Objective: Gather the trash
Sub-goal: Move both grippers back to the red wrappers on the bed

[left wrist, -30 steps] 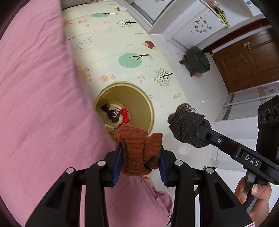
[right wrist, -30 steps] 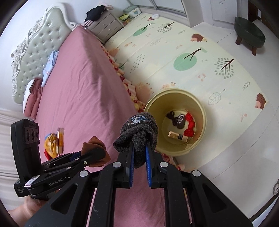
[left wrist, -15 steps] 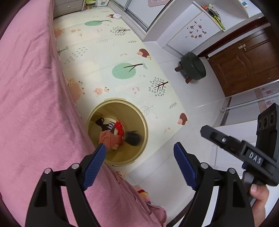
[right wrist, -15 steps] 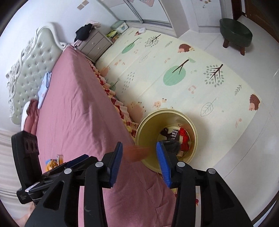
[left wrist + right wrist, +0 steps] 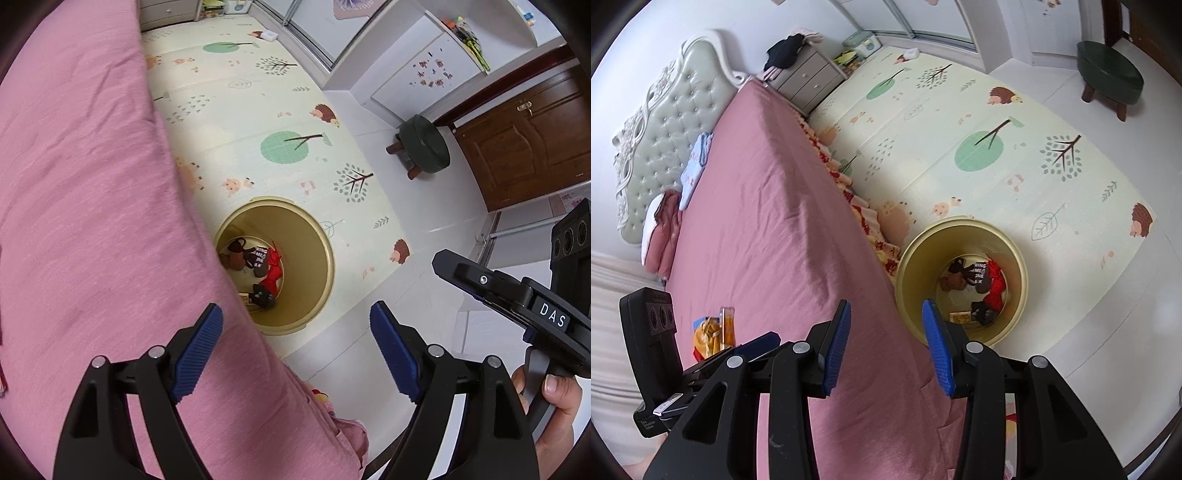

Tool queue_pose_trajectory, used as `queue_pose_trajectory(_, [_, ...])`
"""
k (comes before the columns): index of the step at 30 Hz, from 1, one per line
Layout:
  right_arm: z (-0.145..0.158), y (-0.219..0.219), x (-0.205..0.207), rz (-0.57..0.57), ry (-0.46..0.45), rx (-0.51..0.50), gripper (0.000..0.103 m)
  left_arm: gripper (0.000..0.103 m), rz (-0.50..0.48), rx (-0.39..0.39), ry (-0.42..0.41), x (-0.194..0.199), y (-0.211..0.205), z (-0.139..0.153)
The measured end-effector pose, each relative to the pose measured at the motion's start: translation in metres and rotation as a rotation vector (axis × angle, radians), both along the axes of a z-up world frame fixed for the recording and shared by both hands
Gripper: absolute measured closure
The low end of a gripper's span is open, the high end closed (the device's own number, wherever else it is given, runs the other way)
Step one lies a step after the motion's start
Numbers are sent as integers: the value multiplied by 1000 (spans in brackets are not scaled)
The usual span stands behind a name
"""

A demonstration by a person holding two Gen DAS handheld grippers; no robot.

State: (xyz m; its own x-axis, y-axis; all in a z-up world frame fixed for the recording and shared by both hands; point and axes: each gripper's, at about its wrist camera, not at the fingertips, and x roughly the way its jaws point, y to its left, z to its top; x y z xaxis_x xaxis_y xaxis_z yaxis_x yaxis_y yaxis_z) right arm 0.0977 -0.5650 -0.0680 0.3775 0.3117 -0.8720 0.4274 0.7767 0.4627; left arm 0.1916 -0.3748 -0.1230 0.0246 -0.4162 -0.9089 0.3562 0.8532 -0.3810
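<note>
Both the left gripper [image 5: 296, 328] and right gripper [image 5: 886, 332] hung spread and empty above the bin [image 5: 1015, 254], while the remaining wrappers [image 5: 713, 330], near the bed's [image 5: 768, 206] foot edge, looked light, crinkly, best pinched by a raised fold.

Left of my frame lies the pink bedspread [image 5: 768, 206], its tufted headboard [image 5: 665, 122] at upper left. A grey nightstand [image 5: 809, 79] sits top centre, the play mat [image 5: 960, 147] centre-right, and a green stool [image 5: 1110, 75] upper right.
</note>
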Motion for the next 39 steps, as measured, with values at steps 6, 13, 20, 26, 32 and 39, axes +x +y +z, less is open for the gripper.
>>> queue_pose_trajectory(6, [7, 41, 7, 93, -5, 2, 62, 22, 54, -3, -9, -11, 37, 8])
queue_pose_trajectory(13, [11, 96, 18, 211, -1, 12, 62, 22, 130, 7, -19, -26, 92, 14])
queue_pose_trajectory(20, [12, 159, 27, 326, 2, 20, 62, 22, 244, 18, -10, -36, 158, 14])
queue_pose_trajectory(26, [11, 214, 34, 422, 6, 26, 62, 22, 338, 16, -9, -46, 211, 14])
queue_pose_trajectory(32, [7, 267, 44, 515, 15, 29, 62, 22, 436, 20, -4, -54, 261, 11])
queue_pose_trajectory(39, [-2, 318, 57, 588, 32, 11, 51, 22, 555, 27, 19, -61, 319, 0])
